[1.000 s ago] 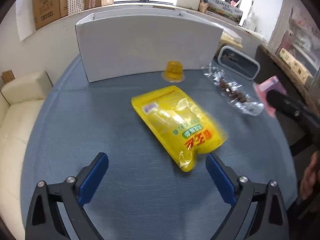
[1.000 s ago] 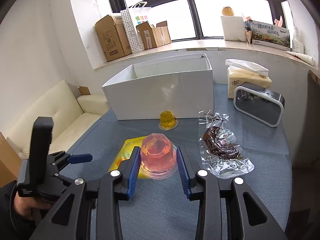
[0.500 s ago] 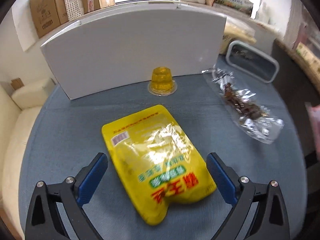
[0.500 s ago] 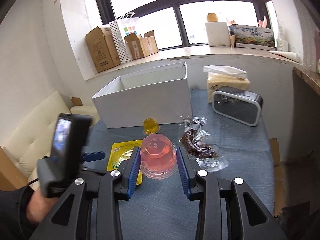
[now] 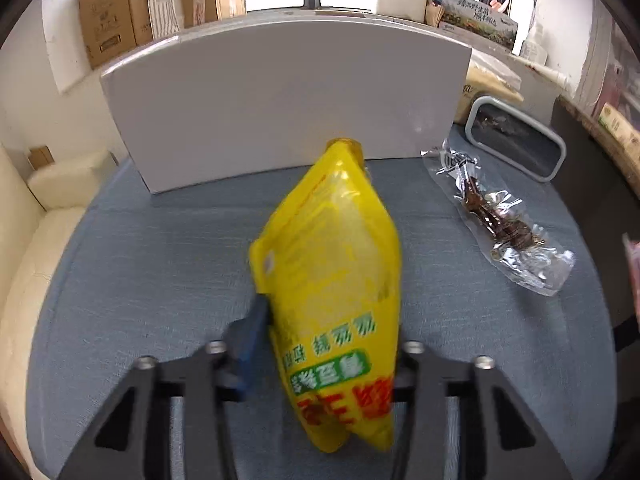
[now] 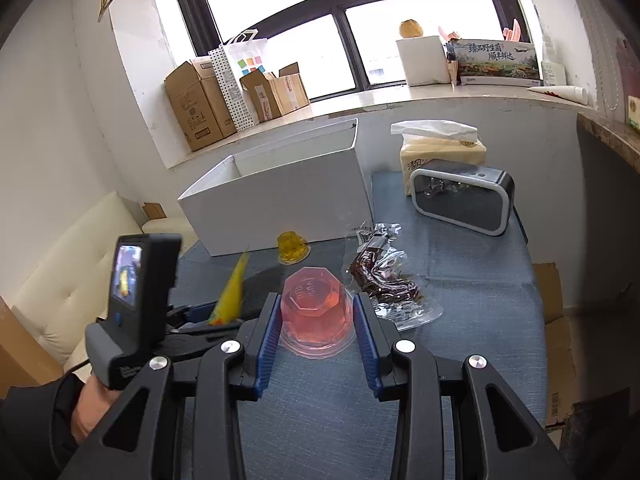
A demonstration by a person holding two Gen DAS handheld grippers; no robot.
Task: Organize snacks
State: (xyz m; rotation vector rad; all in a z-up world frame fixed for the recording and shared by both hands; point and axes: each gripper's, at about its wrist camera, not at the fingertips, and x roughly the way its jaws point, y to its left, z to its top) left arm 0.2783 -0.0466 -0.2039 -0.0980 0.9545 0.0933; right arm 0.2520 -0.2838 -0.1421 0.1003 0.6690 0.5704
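While the left gripper [image 5: 320, 344] is closing on the soft, slippery yellow pouch [image 5: 336, 280] near its bottom edge, the right gripper [image 6: 316, 320] clasps a light, crushable pink jelly cup [image 6: 316, 312].

A wide dark-framed window [image 6: 340, 28] fills the far wall and lets in flat, bright daylight. Below the window runs a pale stone sill [image 6: 420, 98] carrying brown cardboard boxes [image 6: 200, 106], a dotted paper bag [image 6: 234, 80] and a white box [image 6: 424, 60]. Left of the window the wall [image 6: 60, 120] is plain white. Below the window, to its left, stands a cream tufted sofa [image 6: 72, 264], beside the blue-grey cloth-covered surface [image 6: 472, 300].
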